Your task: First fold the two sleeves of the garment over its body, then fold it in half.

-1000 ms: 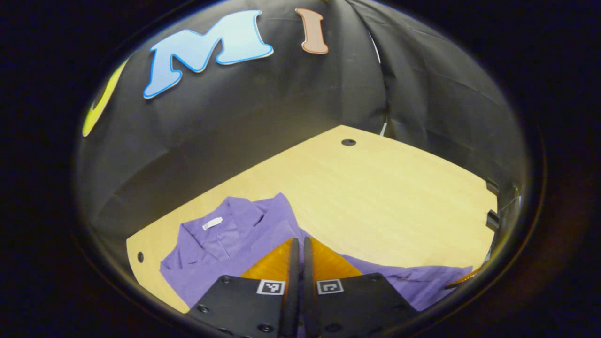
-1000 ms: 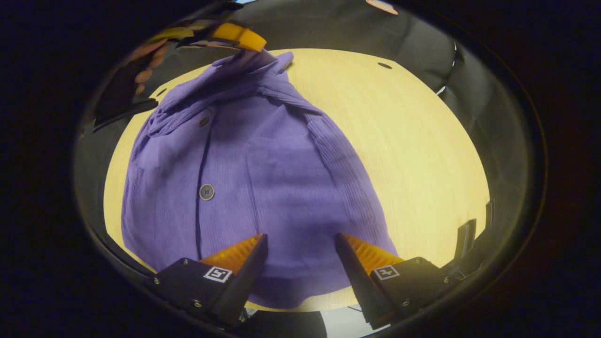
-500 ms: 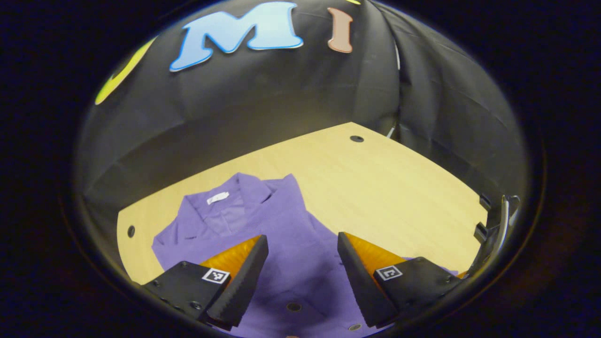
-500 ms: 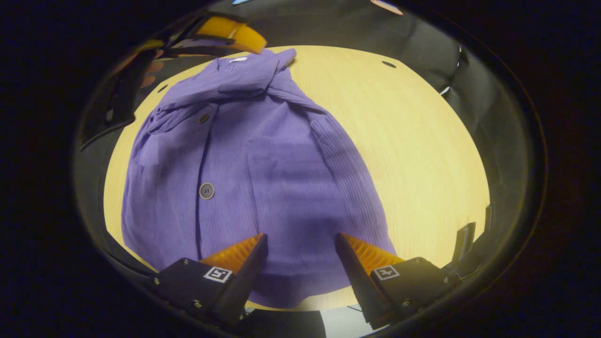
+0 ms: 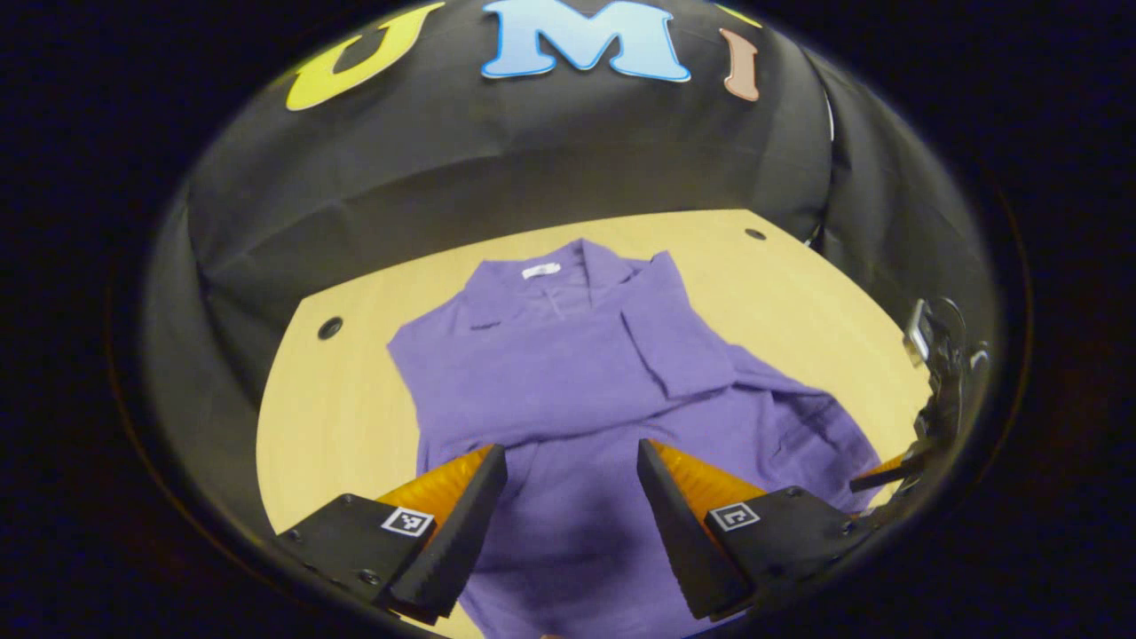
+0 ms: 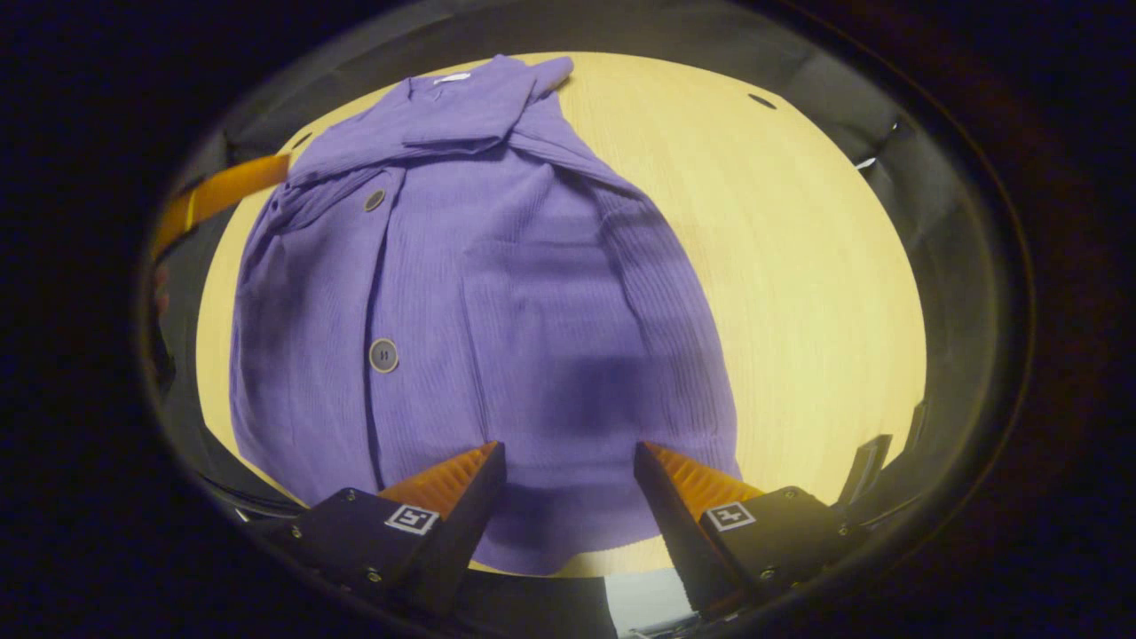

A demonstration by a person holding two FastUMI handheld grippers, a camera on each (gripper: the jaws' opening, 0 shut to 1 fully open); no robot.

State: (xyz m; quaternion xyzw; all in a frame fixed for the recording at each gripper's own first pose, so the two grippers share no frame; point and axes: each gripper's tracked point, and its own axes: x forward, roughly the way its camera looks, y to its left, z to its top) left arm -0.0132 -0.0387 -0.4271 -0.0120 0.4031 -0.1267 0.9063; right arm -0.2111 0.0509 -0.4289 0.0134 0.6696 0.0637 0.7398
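So the pale wooden desk (image 5: pixel 799 293) takes up most of the space, and its near edge is cut off at the bottom of both views. The purple garment (image 5: pixel 568 382) is spread flat on it, collar end toward the far side. In the left gripper view a sleeve (image 5: pixel 674 342) can be seen folded across the chest. The right-hand part of the cloth is bunched and wrinkled near the rim, so how it lies there is hard to make out. The hem is hidden behind the fingers and cropped off too.

In the right gripper view the garment (image 6: pixel 479 293) is seen from the hem end, with a dark button (image 6: pixel 383 354) on the placket and another button (image 6: pixel 374 200) higher up.

The left gripper (image 5: pixel 568 466) is held above the cloth with jaws spread wide, nothing gripped. Same for the right gripper (image 6: pixel 565 461): jaws released, over the hem. An orange finger of the other gripper is seen at the left rim of the right gripper view, partly cut off.
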